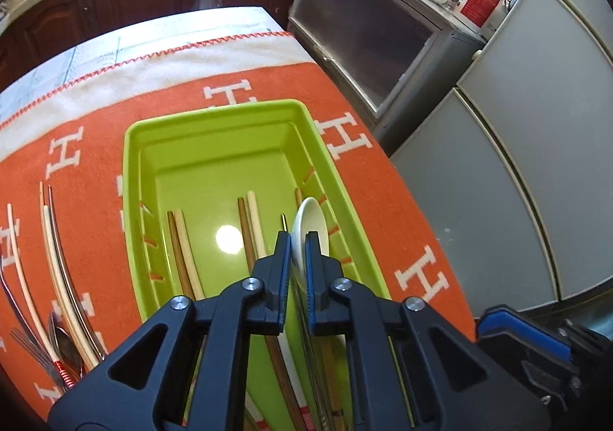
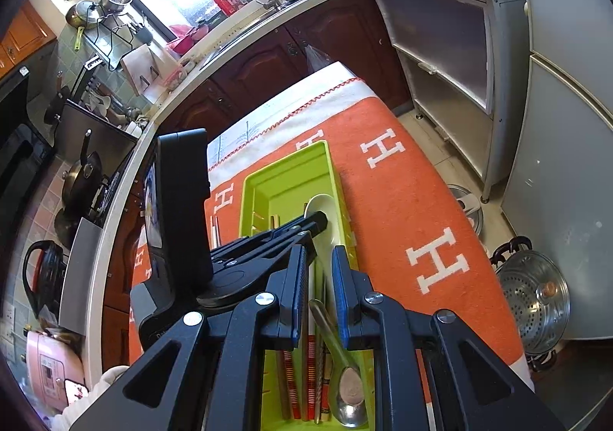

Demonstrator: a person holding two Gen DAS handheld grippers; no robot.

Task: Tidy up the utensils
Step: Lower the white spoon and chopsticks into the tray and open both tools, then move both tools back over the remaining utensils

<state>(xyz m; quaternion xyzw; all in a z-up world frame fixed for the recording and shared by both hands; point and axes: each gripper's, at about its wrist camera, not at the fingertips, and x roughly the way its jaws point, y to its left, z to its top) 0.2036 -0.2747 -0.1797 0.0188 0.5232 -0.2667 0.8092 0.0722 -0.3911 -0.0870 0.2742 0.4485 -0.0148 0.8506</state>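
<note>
A lime green tray [image 1: 134,170] lies on an orange cloth and holds several chopsticks [image 1: 249,224]. My left gripper [image 1: 298,239] is shut on a white ceramic spoon [image 1: 312,220], held over the tray's right side. In the right wrist view the same spoon [image 2: 325,216] sits in the left gripper above the tray [image 2: 283,170]. My right gripper [image 2: 320,258] is open and empty above the tray's near end, over a metal spoon [image 2: 346,385] and chopsticks [image 2: 310,366]. More chopsticks [image 1: 53,258], a fork [image 1: 28,344] and a metal spoon [image 1: 65,346] lie on the cloth left of the tray.
The orange cloth with white H letters [image 1: 402,208] covers the table. A grey cabinet [image 1: 383,44] and fridge [image 1: 536,163] stand to the right. A steel steamer pot [image 2: 532,300] sits on the floor. The kitchen counter and sink [image 2: 249,13] lie beyond.
</note>
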